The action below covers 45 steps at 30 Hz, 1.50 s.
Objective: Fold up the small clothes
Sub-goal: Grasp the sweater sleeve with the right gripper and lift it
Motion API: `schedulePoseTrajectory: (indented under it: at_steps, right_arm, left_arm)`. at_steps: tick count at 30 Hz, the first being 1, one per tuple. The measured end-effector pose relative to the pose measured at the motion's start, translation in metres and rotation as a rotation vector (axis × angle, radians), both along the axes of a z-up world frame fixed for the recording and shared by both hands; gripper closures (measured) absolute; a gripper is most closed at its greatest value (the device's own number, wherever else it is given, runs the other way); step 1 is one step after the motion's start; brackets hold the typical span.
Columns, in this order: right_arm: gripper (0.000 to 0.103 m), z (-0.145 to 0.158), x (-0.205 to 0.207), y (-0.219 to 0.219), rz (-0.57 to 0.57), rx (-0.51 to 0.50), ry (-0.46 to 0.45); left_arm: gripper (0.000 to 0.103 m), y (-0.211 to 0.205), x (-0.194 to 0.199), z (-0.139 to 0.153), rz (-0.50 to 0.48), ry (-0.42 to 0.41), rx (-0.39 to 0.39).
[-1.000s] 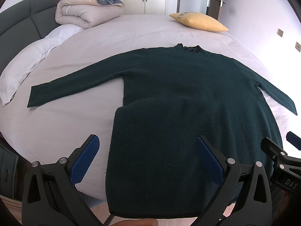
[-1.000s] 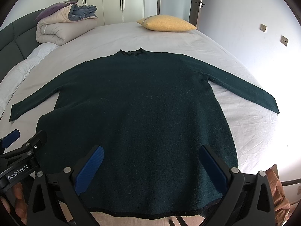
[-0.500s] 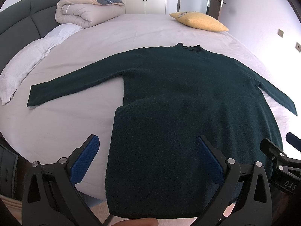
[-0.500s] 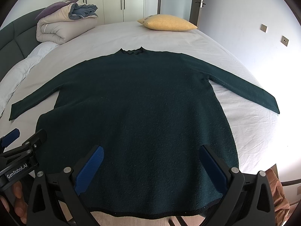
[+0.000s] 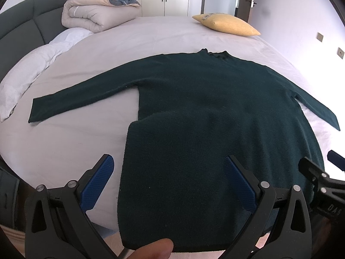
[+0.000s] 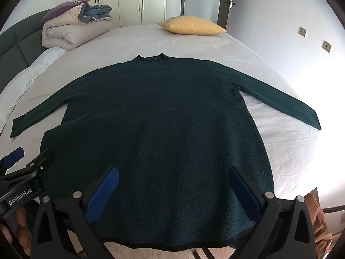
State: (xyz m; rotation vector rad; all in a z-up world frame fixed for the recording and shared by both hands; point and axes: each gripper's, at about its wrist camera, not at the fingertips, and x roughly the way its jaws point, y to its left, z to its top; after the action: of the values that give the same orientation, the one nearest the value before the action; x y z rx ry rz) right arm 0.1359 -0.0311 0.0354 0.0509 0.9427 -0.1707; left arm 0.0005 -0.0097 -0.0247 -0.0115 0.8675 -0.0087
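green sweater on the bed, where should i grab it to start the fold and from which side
Probably the hem corners of the sweater. Its bottom edge hangs past the near edge of the bed, so thin cloth is free there. Come from the near side, left tool at the left corner, right tool at the right; both stand open over it.
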Motion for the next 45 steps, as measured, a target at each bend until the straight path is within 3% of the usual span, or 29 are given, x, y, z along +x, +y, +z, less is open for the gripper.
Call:
schedulePoseTrajectory:
  at_steps: [9,13,16,19,24,28,32,39,42,44,45]
  right_arm:
    - [0.000,-0.003,-0.007,-0.018,-0.021,0.028,0.002]
    - [0.000,0.004,-0.008,-0.047,-0.046,0.076,-0.041]
    - [0.000,0.015,-0.011,-0.096,-0.115,0.125,-0.102]
    - [0.000,0.021,-0.019,-0.174,-0.269,0.234,-0.163]
    - [0.000,0.012,-0.035,-0.307,-0.521,0.392,-0.253]
    - [0.005,-0.025,-0.052,-0.397,-0.709,0.592,-0.282]
    - [0.011,-0.061,-0.057,-0.446,-0.795,0.748,-0.301]
    - [0.011,-0.067,-0.041,-0.474,-0.813,0.764,-0.410]
    - [0.029,-0.066,-0.033,-0.479,-0.813,0.760,-0.416]
    - [0.064,-0.064,-0.019,-0.480,-0.809,0.746,-0.375]
    - [0.072,-0.062,-0.015,-0.479,-0.813,0.729,-0.350]
  left_arm:
    - [0.000,-0.010,0.008,0.000,-0.043,-0.003,0.001]
    - [0.000,-0.010,0.029,0.004,-0.071,0.023,-0.088]
    - [0.000,-0.010,0.050,0.008,-0.096,0.037,-0.195]
    - [0.000,-0.013,0.073,0.002,-0.146,0.083,-0.345]
    - [0.000,-0.033,0.100,-0.004,-0.169,0.135,-0.349]
    - [0.000,-0.043,0.120,-0.003,-0.173,0.109,-0.326]
    - [0.000,-0.049,0.145,-0.007,-0.179,0.129,-0.377]
    - [0.000,-0.054,0.185,-0.011,-0.186,0.109,-0.452]
    - [0.000,-0.055,0.198,-0.019,-0.177,0.135,-0.468]
    - [0.000,-0.050,0.202,-0.022,-0.184,0.145,-0.486]
    - [0.000,-0.049,0.205,-0.023,-0.188,0.143,-0.492]
